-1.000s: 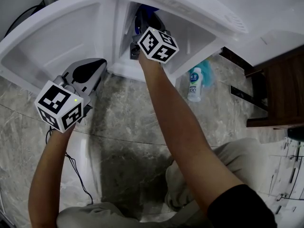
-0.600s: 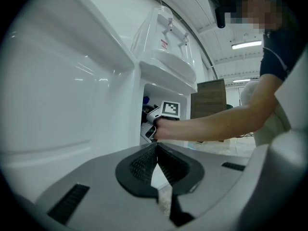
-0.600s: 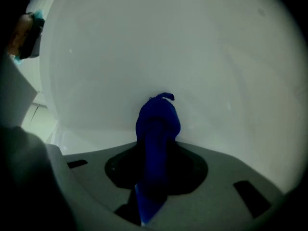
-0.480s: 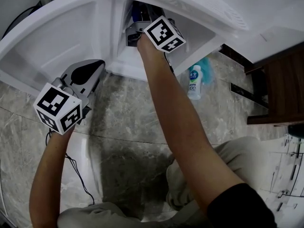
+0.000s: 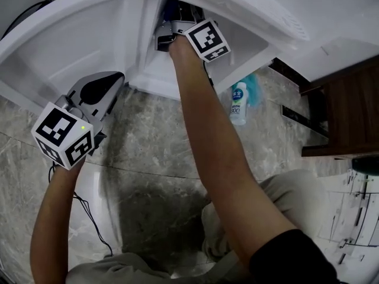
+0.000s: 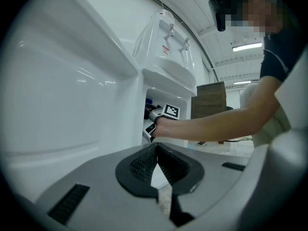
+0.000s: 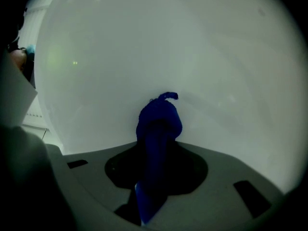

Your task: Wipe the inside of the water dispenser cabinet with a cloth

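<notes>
Inside the water dispenser cabinet [image 5: 155, 73], my right hand-held gripper [image 7: 156, 134] pinches the blue cloth [image 7: 161, 112] up to the white wall [image 7: 202, 57] for wiping; my left hand-held gripper [image 6: 156, 150] idles outside, closed and empty.

R tool [image 5: 172, 23] in cabinet [image 5: 163, 78], L tool [image 5: 116, 79] outside

From above, cloth [image 7: 156, 124] mostly hidden (inside cabinet [image 5: 163, 76]).

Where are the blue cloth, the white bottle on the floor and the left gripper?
blue cloth [image 7: 159, 121], right gripper view, the bunched end past the jaws.
white bottle [image 5: 238, 106], head view, its label.
left gripper [image 6: 156, 147], left gripper view, where its closed tips meet.
</notes>
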The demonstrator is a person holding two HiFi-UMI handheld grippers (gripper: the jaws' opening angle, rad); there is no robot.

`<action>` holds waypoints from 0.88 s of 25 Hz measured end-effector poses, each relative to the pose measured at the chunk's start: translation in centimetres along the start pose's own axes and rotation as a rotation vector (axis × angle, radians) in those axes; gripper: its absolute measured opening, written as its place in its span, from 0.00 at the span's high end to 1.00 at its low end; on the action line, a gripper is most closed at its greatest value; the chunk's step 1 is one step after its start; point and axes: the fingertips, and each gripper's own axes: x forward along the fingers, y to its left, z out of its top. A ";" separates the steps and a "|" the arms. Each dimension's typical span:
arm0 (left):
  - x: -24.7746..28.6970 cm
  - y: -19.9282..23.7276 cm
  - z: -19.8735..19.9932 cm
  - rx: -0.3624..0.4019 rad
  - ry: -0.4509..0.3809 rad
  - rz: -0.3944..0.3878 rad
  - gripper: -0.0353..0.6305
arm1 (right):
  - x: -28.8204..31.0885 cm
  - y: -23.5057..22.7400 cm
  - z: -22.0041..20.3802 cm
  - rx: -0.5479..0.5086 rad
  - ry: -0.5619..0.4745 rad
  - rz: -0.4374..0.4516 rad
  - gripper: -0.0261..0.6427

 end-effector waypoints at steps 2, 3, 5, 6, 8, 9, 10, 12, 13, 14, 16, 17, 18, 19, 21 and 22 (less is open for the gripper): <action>-0.1 -0.2 -0.4 0.000 0.007 -0.008 0.94 | 0.0 0.0 -0.1 0.009 0.004 0.004 0.83; -0.1 -0.3 -0.5 0.000 0.010 -0.011 0.94 | 0.0 -0.1 -0.1 0.012 0.006 0.006 0.83; -0.3 -0.1 -0.5 0.000 0.015 -0.009 0.94 | 0.1 -0.2 -0.2 0.018 0.008 0.006 0.83; -0.3 0.1 -0.3 0.001 0.012 -0.005 0.94 | 0.2 -0.2 -0.2 0.023 0.007 0.005 0.83; -0.4 0.5 0.3 0.001 -0.006 0.006 0.94 | 0.1 -0.3 -0.2 0.043 0.004 0.004 0.83; -0.4 0.6 0.5 -0.003 -0.021 0.014 0.94 | 0.1 -0.3 -0.2 0.054 0.004 0.004 0.83; -0.5 0.7 0.7 -0.009 -0.038 0.022 0.94 | 0.1 -0.3 -0.1 0.060 0.005 0.004 0.83; -0.8 0.6 1.0 -0.015 -0.063 0.032 0.94 | 0.2 -0.2 0.1 0.071 0.001 0.005 0.83; -1.0 0.5 1.0 -0.013 -0.067 0.032 0.94 | 0.3 -0.1 0.3 0.077 -0.003 0.004 0.83; -1.2 0.4 1.1 -0.009 -0.067 0.030 0.94 | 0.4 -0.1 0.5 0.083 -0.008 0.003 0.83; -1.6 0.2 1.2 0.001 -0.059 0.027 0.94 | 0.6 0.0 0.8 0.092 -0.011 0.000 0.83; -1.7 0.1 1.2 0.004 -0.053 0.027 0.94 | 0.6 0.1 0.9 0.099 -0.010 -0.001 0.83; -1.9 0.2 1.2 0.006 -0.051 0.029 0.94 | 0.6 0.1 1.0 0.107 -0.009 0.000 0.83; -2.1 0.3 1.3 0.006 -0.052 0.034 0.94 | 0.6 0.2 1.0 0.117 -0.010 0.003 0.83; -2.4 0.6 1.6 0.003 -0.062 0.046 0.94 | 0.5 0.4 1.0 0.137 -0.015 0.017 0.83; -2.5 0.7 1.8 0.003 -0.067 0.052 0.94 | 0.3 0.7 0.9 0.143 -0.020 0.027 0.83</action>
